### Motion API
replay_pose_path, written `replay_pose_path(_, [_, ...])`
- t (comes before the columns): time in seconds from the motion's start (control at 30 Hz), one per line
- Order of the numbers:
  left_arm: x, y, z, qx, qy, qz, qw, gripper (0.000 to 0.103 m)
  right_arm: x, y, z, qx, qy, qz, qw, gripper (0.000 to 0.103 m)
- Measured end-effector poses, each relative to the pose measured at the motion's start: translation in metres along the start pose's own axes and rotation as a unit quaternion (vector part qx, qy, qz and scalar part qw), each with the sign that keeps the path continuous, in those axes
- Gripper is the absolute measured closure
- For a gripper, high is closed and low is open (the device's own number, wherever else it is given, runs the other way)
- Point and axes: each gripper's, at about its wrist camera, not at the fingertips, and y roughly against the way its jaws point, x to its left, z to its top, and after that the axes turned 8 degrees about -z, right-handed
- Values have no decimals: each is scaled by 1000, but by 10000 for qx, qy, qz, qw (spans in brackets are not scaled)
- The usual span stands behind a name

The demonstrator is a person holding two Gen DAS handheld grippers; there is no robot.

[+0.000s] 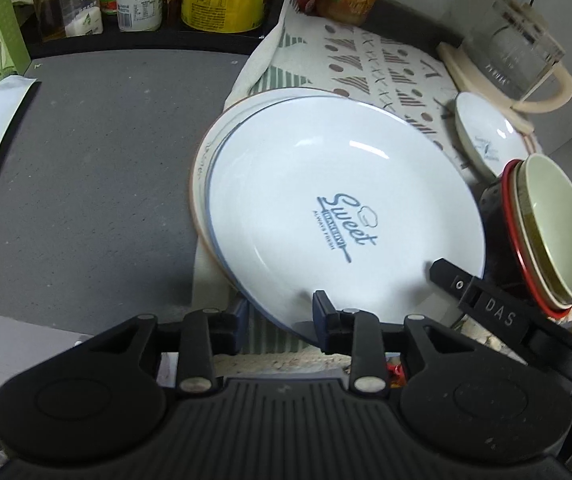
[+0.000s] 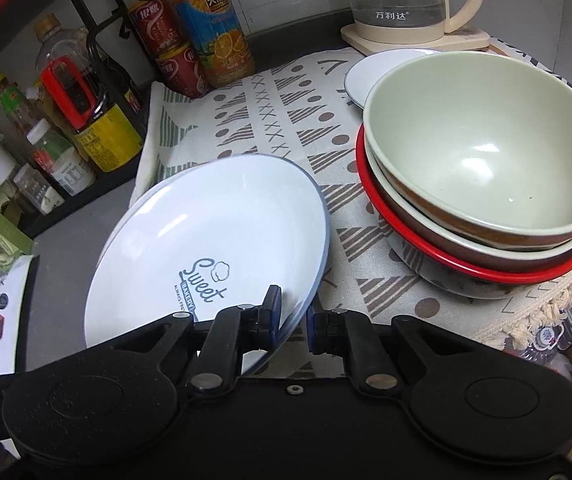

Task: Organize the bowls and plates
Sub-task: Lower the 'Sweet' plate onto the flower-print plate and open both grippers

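So right tool [image 2: 293, 312] pinches the plate's [image 2: 206, 240] rim, tilting it left of the bowls [image 2: 481, 168] for stacking; left tool [image 1: 278, 312] straddles the rim, released.

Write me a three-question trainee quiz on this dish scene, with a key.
1. True or false: the green bowl sits at the top of the bowl stack.
2. Multiple choice: what is the right gripper shut on? A. the kettle handle; B. the rim of the white plate; C. the small saucer.
3. Short answer: which word is printed largest on the white plate?

Key: 1. True. 2. B. 3. Sweet.
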Motion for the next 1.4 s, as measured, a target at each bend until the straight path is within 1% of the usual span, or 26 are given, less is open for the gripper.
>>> replay_pose_path(0.07, [-1,2,1,-47,-66,59,9999,70,-1,-2,1,21,-14,-19,10000,91])
replay_pose_path(0.17, [3,2,5,-103,-39,129,9999,69,0,-4,1,11,34,-29,10000,91])
replay_pose_path(0.27, [8,-1,8,-144,45,325,9994,69,2,-7,1,39,67,-22,10000,90])
replay_pose_path(0.37, [10,-6,11,-134,7,533,9985,69,2,-10,2,129,50,-6,9999,90])
replay_pose_path(0.47, [15,-9,14,-130,113,560,9983,69,3,-16,4,242,28,33,9997,89])
replay_pose_path(0.57, [18,-9,17,-123,97,595,9981,69,4,-21,4,328,37,81,9994,87])
replay_pose_path(0.67, [21,-12,21,-104,120,601,9981,69,7,-24,5,356,114,31,9993,85])
replay_pose_path(0.77, [21,-14,25,-62,76,709,9974,68,9,-25,9,440,212,16,9988,80])
replay_pose_path(0.83, [20,-14,30,16,80,764,9970,68,11,-23,13,499,272,72,9984,73])
replay_pose_path(0.87, [20,-14,32,44,81,779,9969,68,11,-20,15,456,298,122,9984,67])
replay_pose_path(0.9, [20,-13,34,58,67,774,9970,67,10,-15,18,366,333,151,9987,57])
replay_pose_path(0.97, [18,-9,38,62,32,735,9973,57,12,-3,25,205,458,202,9985,46])
replay_pose_path(1.0, [16,-7,40,49,22,715,9974,54,13,2,28,142,503,263,9983,44])
replay_pose_path(1.07, [13,-1,45,-16,-7,693,9976,43,14,11,34,64,546,378,9978,40])
replay_pose_path(1.13, [10,4,51,-133,-55,700,9974,34,15,16,40,28,517,489,9975,37])
replay_pose_path(1.17, [9,7,54,-183,-74,693,9974,32,14,18,42,-4,498,523,9974,36])
replay_pose_path(1.33, [4,16,70,-299,-165,524,9980,27,12,26,56,-226,431,577,9971,33])
replay_pose_path(1.4, [3,17,76,-333,-220,490,9980,25,11,28,61,-299,383,565,9972,29])
